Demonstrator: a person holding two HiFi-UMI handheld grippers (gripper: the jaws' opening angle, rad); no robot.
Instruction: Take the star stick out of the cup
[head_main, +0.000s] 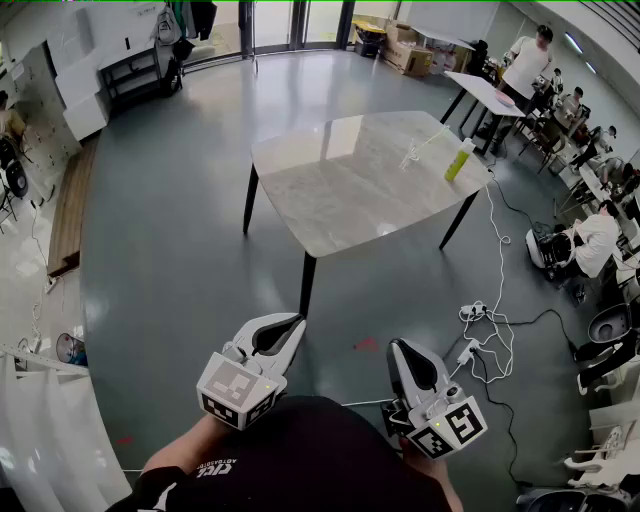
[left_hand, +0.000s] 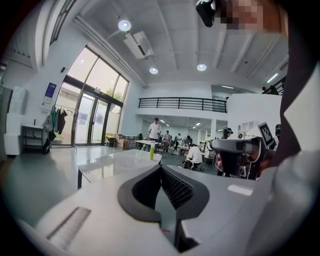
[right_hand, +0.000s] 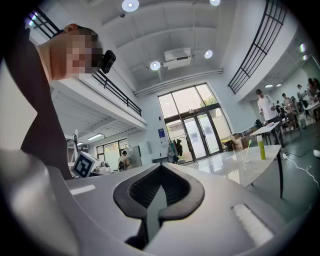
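A clear cup (head_main: 409, 158) stands near the far right edge of the marble table (head_main: 330, 195); a thin pale star stick (head_main: 425, 143) leans out of it. In the right gripper view the stick (right_hand: 247, 150) shows small on the table's far end. Both grippers are held low, close to the person's body and well short of the table. My left gripper (head_main: 293, 322) (left_hand: 161, 169) has its jaws pressed together with nothing in them. My right gripper (head_main: 397, 347) (right_hand: 160, 167) is likewise shut and empty, and it also shows in the left gripper view (left_hand: 235, 150).
A yellow-green bottle (head_main: 459, 160) (right_hand: 261, 149) (left_hand: 152, 153) stands to the right of the cup. Grey floor lies between me and the table. White cables and a power strip (head_main: 487, 335) trail on the floor at right. People sit and stand by a second table (head_main: 485, 92) at far right.
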